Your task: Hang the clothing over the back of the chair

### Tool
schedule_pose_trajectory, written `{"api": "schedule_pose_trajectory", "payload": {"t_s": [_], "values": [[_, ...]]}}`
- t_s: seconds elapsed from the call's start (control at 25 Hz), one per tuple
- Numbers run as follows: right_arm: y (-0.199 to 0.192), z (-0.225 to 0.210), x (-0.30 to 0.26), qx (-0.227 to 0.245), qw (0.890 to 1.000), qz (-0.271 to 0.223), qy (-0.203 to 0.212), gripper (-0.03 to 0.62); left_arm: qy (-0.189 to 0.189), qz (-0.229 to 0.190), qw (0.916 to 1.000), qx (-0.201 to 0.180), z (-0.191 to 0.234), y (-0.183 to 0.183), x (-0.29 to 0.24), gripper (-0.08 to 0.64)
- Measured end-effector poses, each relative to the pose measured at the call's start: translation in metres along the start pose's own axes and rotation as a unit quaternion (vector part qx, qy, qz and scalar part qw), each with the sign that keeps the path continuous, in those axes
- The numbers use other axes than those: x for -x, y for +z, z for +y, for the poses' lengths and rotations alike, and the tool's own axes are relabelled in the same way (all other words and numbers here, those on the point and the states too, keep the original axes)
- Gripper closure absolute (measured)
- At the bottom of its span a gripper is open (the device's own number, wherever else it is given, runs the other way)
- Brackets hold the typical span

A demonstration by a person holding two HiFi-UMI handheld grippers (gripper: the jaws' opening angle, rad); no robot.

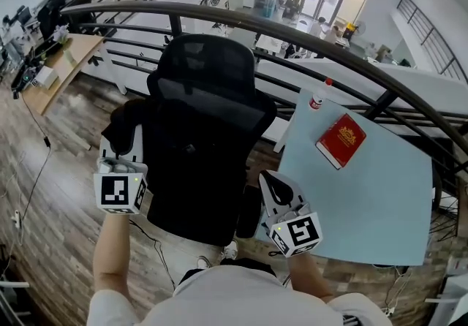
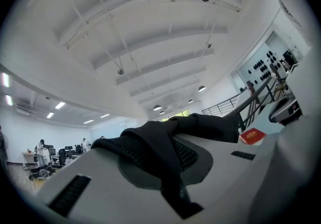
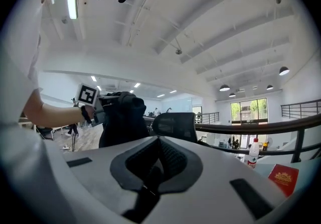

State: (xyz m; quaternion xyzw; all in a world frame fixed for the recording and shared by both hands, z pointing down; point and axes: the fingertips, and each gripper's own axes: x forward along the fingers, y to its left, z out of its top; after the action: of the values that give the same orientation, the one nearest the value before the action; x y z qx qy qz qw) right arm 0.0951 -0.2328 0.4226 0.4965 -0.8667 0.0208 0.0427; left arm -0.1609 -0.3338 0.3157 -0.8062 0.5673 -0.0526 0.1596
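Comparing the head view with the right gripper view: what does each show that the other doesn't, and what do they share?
Only the head view: the right gripper seen from outside with its marker cube, and the full back of the chair from above.
Only the right gripper view: the ceiling lamps, and that gripper's jaws close up, together with nothing between them.
Both: the left gripper shut on the black clothing beside the chair, the railing, the bottle and the red book.
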Motion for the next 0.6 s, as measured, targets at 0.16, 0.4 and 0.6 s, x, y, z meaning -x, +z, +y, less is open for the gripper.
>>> {"api": "schedule_pose_trajectory", "payload": {"t_s": [0.16, 0.4, 0.6], "values": [[0.003, -0.006, -0.003, -0.003, 1.0, -0.006, 0.004, 0.574, -0.005, -0.009, 0.9998, -0.019, 0.0, 0.013, -0.041, 0.525], [0.004, -0.01, -0.011, -0.004, 1.0, -0.01, 0.015, 0.574, -0.002, -0.026, 0.9986, -0.045, 0.001, 0.034, -0.099, 0.525], [0.003, -0.016, -0.009, -0.012, 1.0, -0.01, 0.013, 0.574, -0.002, -0.023, 0.9993, -0.029, 0.009, 0.053, -0.14, 0.525]]}}
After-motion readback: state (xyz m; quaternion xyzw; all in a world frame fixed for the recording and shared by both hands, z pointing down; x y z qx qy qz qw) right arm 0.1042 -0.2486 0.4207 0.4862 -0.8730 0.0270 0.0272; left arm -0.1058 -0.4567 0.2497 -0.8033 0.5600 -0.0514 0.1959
